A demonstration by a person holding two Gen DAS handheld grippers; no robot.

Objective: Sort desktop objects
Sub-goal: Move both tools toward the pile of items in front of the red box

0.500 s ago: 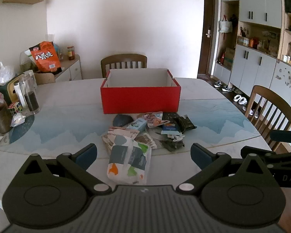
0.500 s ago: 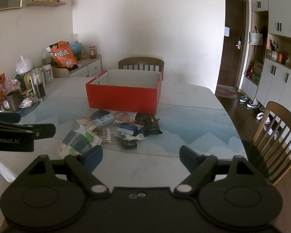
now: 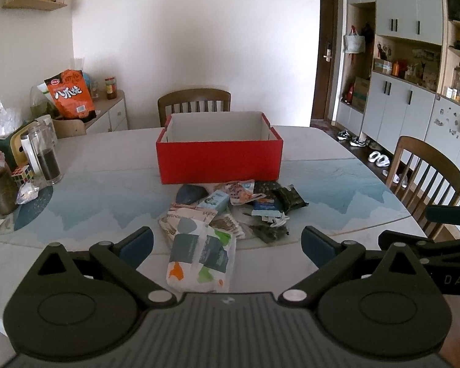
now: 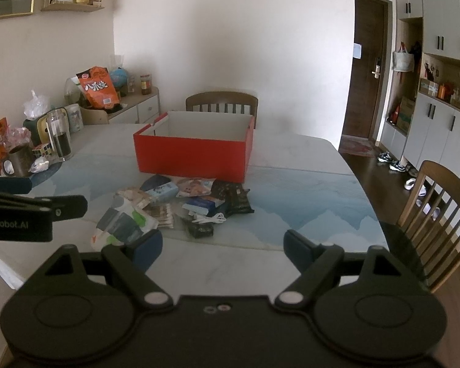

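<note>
An open red box (image 3: 219, 161) (image 4: 193, 158) stands mid-table and looks empty. In front of it lies a heap of small items: a white packet with grey, green and orange patches (image 3: 201, 256) (image 4: 122, 225), a dark mouse-like object (image 3: 190, 192), a light blue carton (image 3: 216, 200), dark packets (image 3: 291, 197) (image 4: 233, 197) and a white cable (image 4: 211, 218). My left gripper (image 3: 227, 245) is open and empty, just before the white packet. My right gripper (image 4: 222, 248) is open and empty, to the right of the heap's near end.
At the table's left stand a glass jar (image 3: 44, 156), a mug (image 3: 0, 188), a Rubik's cube (image 3: 23, 175) and bags. Wooden chairs stand behind the box (image 3: 194, 101) and at the right (image 3: 426, 174). A sideboard with an orange snack bag (image 3: 70, 93) is at far left.
Both grippers have shifted very slightly; the scene and the items are unchanged.
</note>
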